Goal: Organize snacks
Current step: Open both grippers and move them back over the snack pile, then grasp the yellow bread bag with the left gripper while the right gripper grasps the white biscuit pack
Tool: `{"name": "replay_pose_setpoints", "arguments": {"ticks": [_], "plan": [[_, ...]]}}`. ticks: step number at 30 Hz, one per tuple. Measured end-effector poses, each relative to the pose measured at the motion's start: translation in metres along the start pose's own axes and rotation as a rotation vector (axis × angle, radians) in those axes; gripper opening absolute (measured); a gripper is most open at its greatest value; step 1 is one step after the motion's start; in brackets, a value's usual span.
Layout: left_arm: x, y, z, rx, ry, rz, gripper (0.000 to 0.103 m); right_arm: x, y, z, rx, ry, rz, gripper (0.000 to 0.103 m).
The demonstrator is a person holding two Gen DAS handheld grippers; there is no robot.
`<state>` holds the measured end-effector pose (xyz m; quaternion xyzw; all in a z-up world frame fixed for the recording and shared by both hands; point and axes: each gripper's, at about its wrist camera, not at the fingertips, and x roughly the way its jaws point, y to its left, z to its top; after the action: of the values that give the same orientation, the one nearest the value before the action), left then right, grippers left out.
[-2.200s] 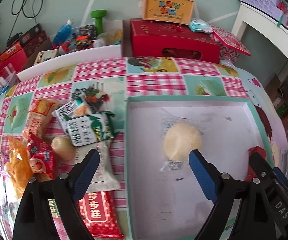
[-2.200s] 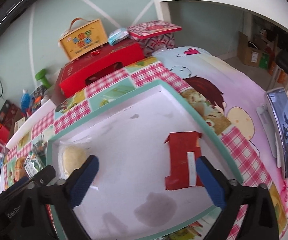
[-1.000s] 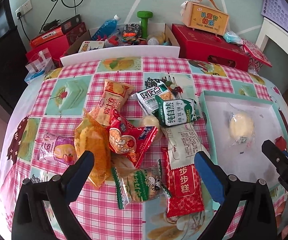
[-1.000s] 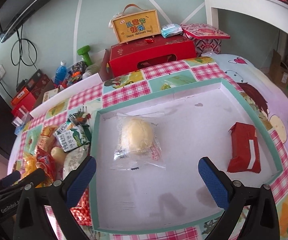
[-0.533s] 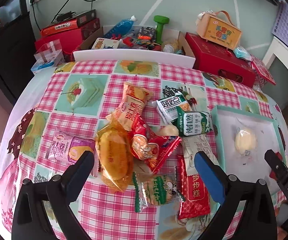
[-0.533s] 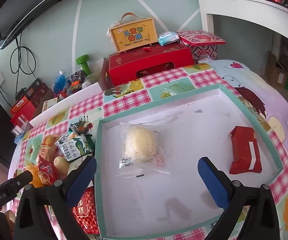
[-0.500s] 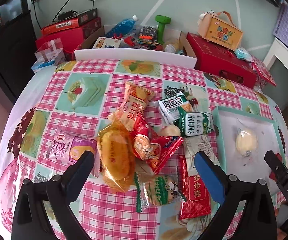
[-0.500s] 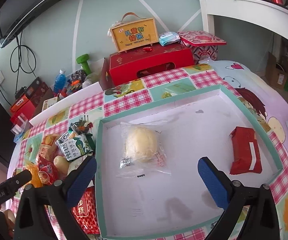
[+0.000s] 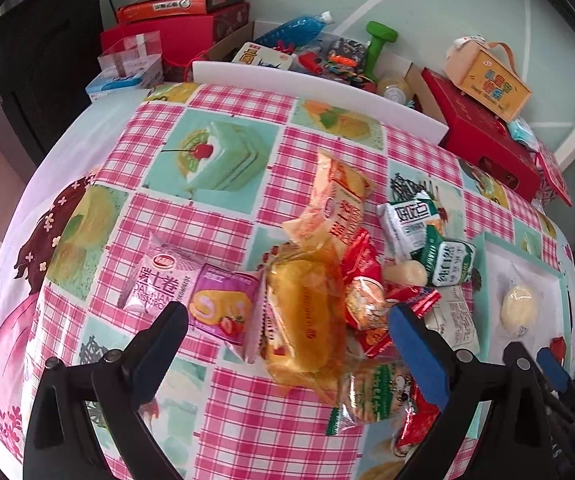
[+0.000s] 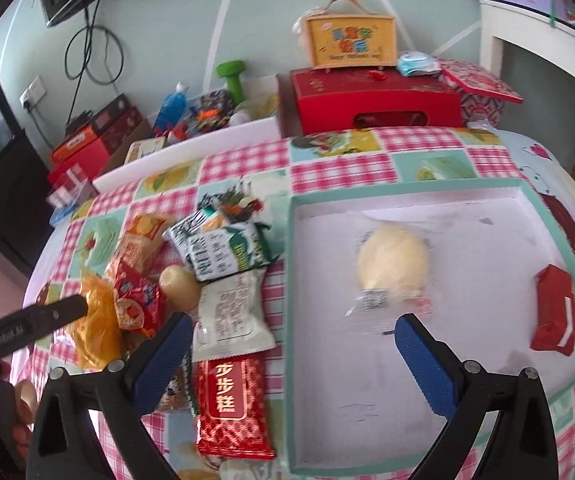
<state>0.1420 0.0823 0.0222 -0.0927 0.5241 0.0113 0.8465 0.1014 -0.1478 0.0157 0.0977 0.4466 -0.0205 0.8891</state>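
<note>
Left gripper (image 9: 287, 322) shifted over orange bread packet (image 9: 307, 312), now between released fingers; right gripper (image 10: 287, 340) shifted left, fingers released.

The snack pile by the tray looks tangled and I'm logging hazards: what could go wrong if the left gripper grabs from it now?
1. The open left gripper frames the orange bun pack, which overlaps the red packet; closing may pinch both.
2. Lifting it could drag the cookie pack underneath.
3. The bun looks soft; a hard squeeze might crush it.
</note>
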Motion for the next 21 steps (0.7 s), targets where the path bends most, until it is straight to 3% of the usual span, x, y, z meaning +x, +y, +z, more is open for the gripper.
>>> {"name": "replay_pose_setpoints", "arguments": {"ticks": [8,10,13,21], "plan": [[0.011,0.017,0.007,-0.063,0.043,-0.038,0.1,0.016,0.028,0.003,-0.069,0.031,0.033,0.1],[0.016,0.015,0.007,-0.06,0.057,-0.044,0.1,0.019,0.034,0.005,-0.083,0.033,0.039,0.089],[0.023,0.013,0.006,-0.061,0.076,-0.054,0.1,0.029,0.041,0.005,-0.102,0.054,0.042,0.08],[0.036,0.01,0.004,-0.043,0.09,-0.043,0.09,0.055,0.043,-0.002,-0.133,0.112,0.048,0.069]]}}
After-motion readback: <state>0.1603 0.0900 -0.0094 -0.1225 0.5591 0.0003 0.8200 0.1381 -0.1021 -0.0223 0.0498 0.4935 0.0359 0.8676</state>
